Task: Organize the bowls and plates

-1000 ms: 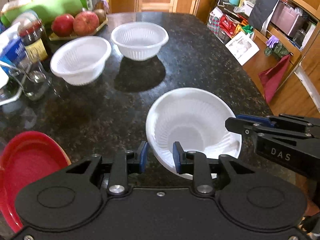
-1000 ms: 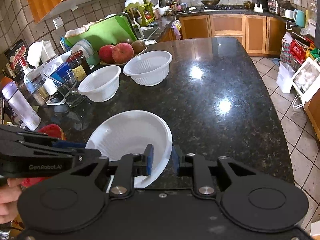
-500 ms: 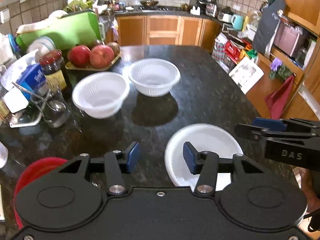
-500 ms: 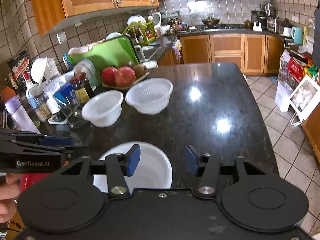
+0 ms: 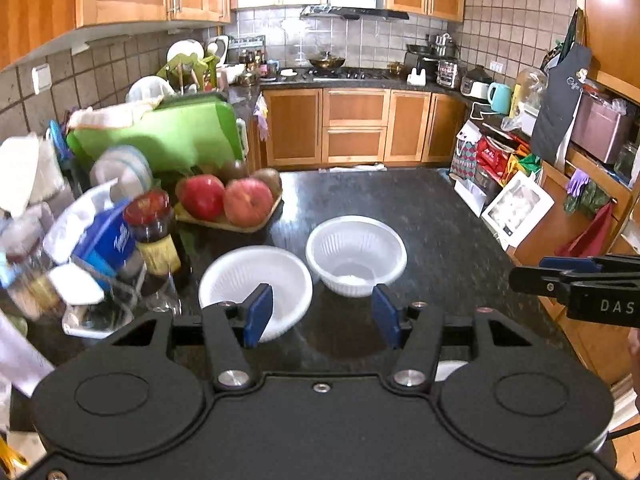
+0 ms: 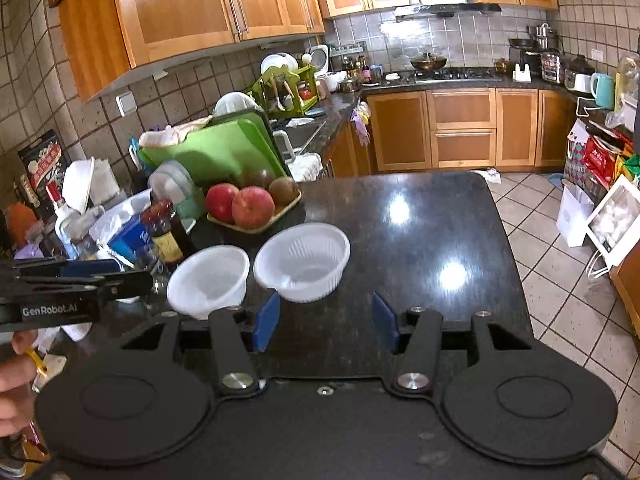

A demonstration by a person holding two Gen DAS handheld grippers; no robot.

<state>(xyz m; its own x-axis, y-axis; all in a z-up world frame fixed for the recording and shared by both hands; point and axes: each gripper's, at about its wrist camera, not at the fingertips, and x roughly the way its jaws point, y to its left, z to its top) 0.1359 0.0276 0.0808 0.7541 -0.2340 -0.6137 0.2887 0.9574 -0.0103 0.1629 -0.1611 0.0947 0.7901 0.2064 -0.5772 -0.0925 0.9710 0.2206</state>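
Observation:
Two white ribbed bowls stand side by side on the black granite counter (image 5: 432, 216). The left bowl (image 5: 244, 280) and the right bowl (image 5: 356, 252) also show in the right wrist view, the left bowl (image 6: 208, 280) beside the right bowl (image 6: 304, 260). My left gripper (image 5: 322, 314) is open and empty, raised above the counter short of the bowls. My right gripper (image 6: 324, 320) is open and empty, also short of them. A sliver of the white plate (image 5: 448, 368) shows under the left gripper's body. The red plate is out of view.
A tray of apples (image 5: 228, 204), a dark sauce jar (image 5: 154, 232), a glass, a blue packet and a green cutting board (image 5: 168, 136) crowd the counter's left side. The counter's right edge drops to a tiled floor (image 6: 560, 264).
Both grippers opened wide, rose and pulled back from the white plate, which stays low on the counter. The views tilted up toward the two bowls.

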